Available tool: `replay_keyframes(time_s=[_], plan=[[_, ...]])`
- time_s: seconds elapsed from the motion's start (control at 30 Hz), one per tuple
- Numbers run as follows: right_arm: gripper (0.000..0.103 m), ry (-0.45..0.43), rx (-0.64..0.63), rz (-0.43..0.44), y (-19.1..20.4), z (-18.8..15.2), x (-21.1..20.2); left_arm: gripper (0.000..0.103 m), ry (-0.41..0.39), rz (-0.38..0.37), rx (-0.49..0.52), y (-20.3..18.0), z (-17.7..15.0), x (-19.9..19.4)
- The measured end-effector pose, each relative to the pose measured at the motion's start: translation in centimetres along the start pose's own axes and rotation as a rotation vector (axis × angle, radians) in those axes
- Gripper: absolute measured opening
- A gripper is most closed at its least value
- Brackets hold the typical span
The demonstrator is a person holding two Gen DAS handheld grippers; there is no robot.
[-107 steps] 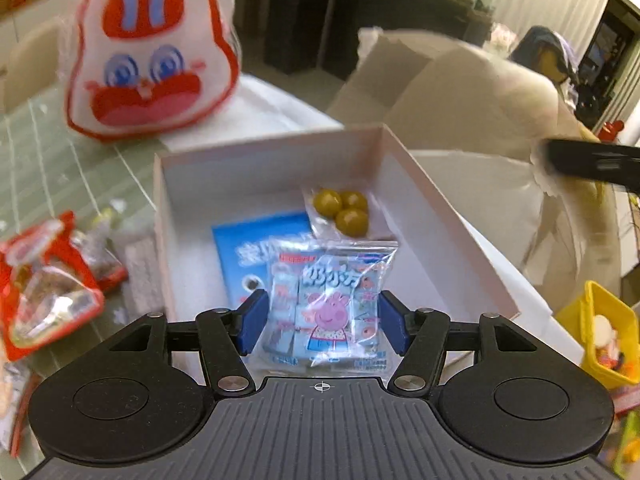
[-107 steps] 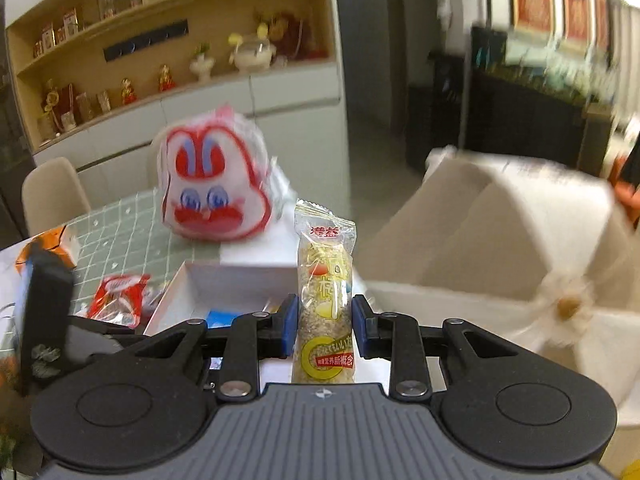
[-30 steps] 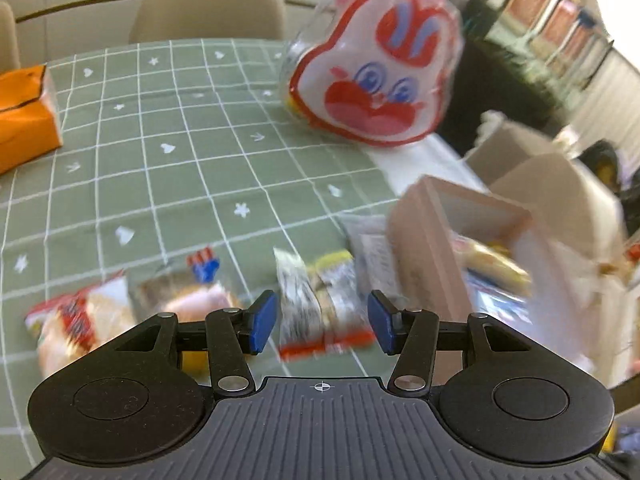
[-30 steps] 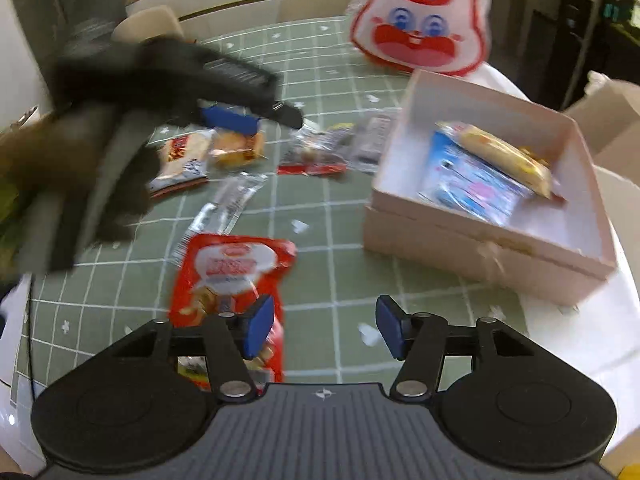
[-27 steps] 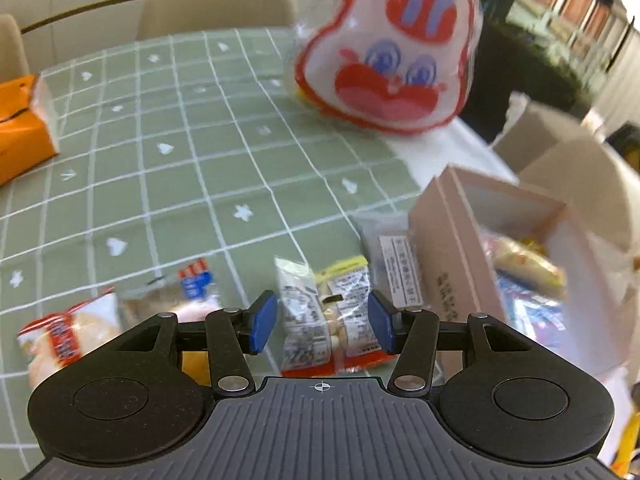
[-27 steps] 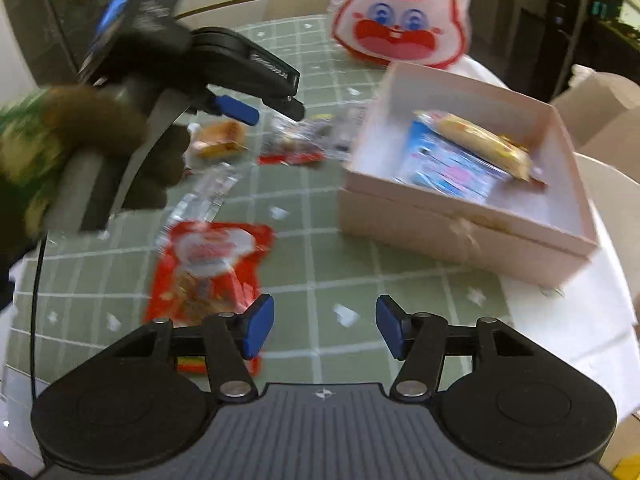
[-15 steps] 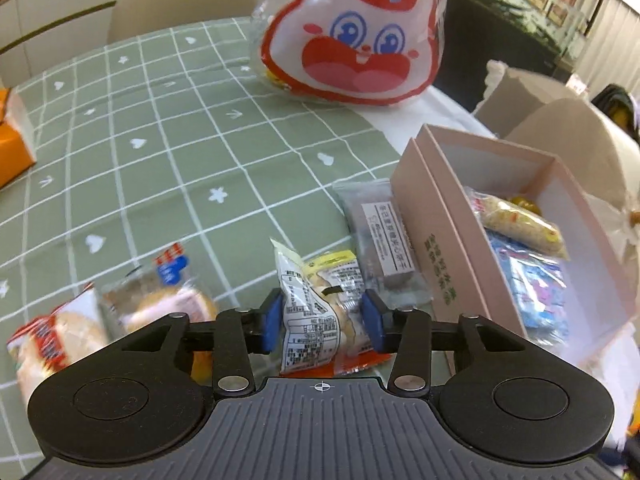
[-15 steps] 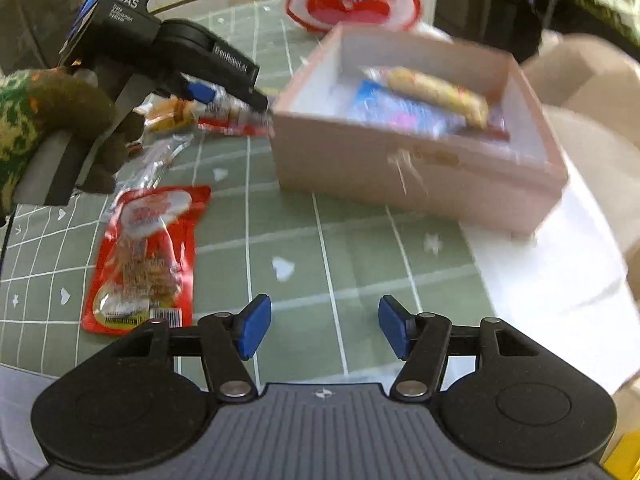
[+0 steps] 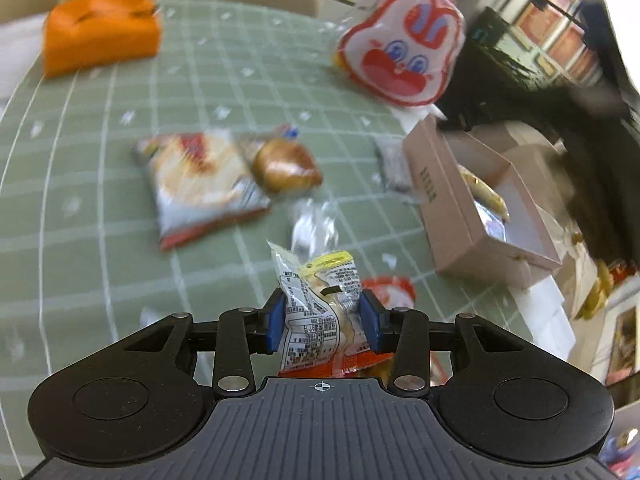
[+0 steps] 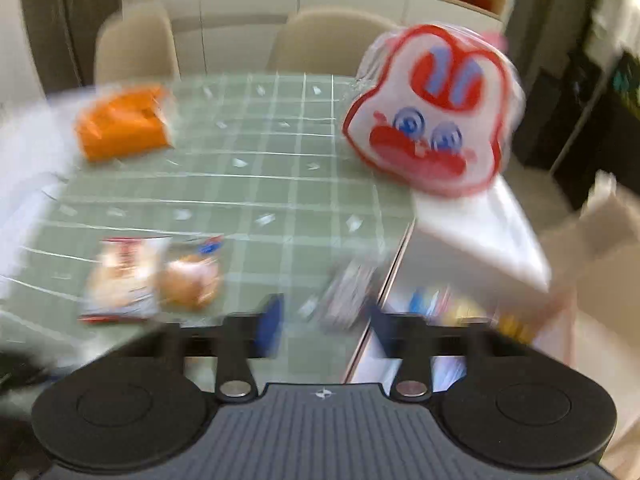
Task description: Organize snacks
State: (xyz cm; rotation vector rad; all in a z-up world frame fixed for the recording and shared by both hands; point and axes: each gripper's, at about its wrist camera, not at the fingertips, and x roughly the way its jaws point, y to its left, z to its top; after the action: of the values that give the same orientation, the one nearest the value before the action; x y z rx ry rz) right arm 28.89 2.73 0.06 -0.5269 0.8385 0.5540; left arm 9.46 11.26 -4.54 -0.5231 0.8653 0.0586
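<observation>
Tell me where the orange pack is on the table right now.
The orange pack sits at the far left of the green checked tablecloth in both wrist views, near the beige chairs, well apart from the rabbit-face bag on the right.

Hardly any writing can be read. The crinkled clear snack packet with a yellow band (image 9: 320, 312) carries a white panel of small black print and tables, too fine to make out. The pale pink cardboard box (image 9: 448, 200) bears a short dark word on its side wall, blurred past reading.
</observation>
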Motion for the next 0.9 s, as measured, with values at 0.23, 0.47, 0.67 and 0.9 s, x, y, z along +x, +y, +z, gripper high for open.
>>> replay_keyframes(time_s=[0.23, 0.47, 0.67, 0.9], plan=[[0.006, 0.197, -0.332, -0.319, 3.8, 3.4, 12.6, 0.044, -0.037, 0.019, -0.133, 3.5, -3.0, -2.3], [0.003, 0.282, -0.388, -0.277, 5.0, 0.6, 12.4, 0.044, -0.037, 0.025, -0.194, 5.4, -4.1, -3.3], [0.003, 0.305, -0.260, 0.004, 5.4, -4.3, 6.3, 0.044, -0.001, -0.028, -0.175, 4.9, -3.8, -2.7], [0.028, 0.144, 0.176, 0.225, 3.0, -9.3, -1.4, 0.044, 0.038, -0.033, -0.110, 3.0, -3.7, -1.7]])
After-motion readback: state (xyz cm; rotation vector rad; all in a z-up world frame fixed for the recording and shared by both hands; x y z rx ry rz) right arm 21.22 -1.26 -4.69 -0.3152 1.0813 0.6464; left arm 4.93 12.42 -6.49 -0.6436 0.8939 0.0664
